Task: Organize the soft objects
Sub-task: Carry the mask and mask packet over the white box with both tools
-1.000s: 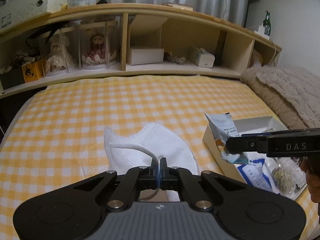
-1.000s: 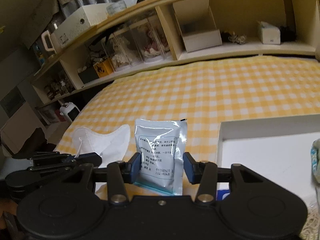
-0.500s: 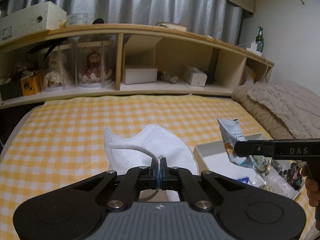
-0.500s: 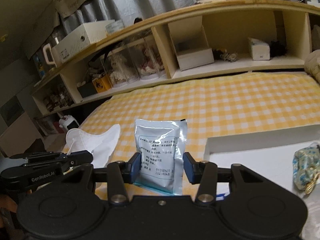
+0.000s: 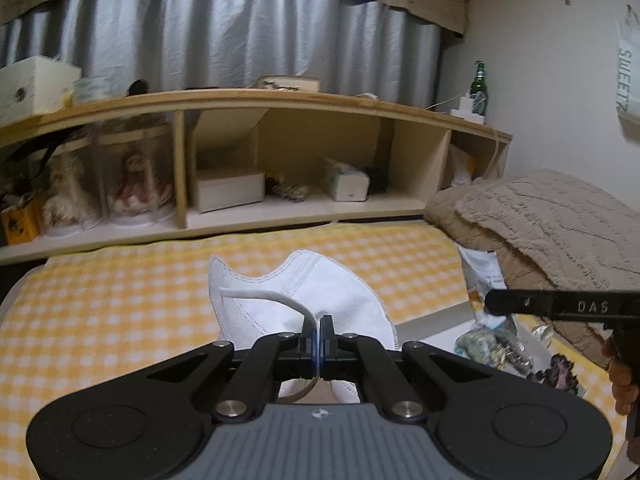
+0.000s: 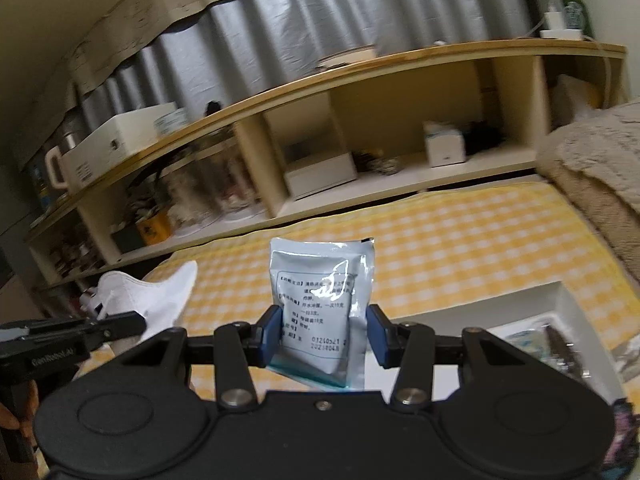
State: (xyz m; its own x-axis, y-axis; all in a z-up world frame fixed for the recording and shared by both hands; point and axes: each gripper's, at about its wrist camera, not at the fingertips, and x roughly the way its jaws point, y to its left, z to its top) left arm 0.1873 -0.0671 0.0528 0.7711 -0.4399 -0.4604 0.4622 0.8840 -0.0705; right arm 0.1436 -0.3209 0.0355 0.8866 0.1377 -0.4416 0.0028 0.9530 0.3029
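My left gripper [image 5: 318,326] is shut on a white face mask [image 5: 304,300], pinching it near its ear strap and holding it above the yellow checked bed cover [image 5: 120,312]. The mask also shows in the right wrist view [image 6: 152,300]. My right gripper [image 6: 323,330] is shut on a silver-blue foil sachet [image 6: 320,300] with printed text, held upright. The sachet shows in the left wrist view [image 5: 482,276], above a white open box [image 5: 436,322]. The box [image 6: 532,304] holds several small packets [image 5: 488,346].
A wooden shelf unit [image 5: 248,152] runs along the bed's far side with boxes and dolls in clear cases. A brown blanket [image 5: 552,224] is heaped at the right. A green bottle [image 5: 479,88] stands on the shelf top.
Both grippers have risen and tilted up with their loads; more curtain and wall shows. The box has dropped lower in both views.
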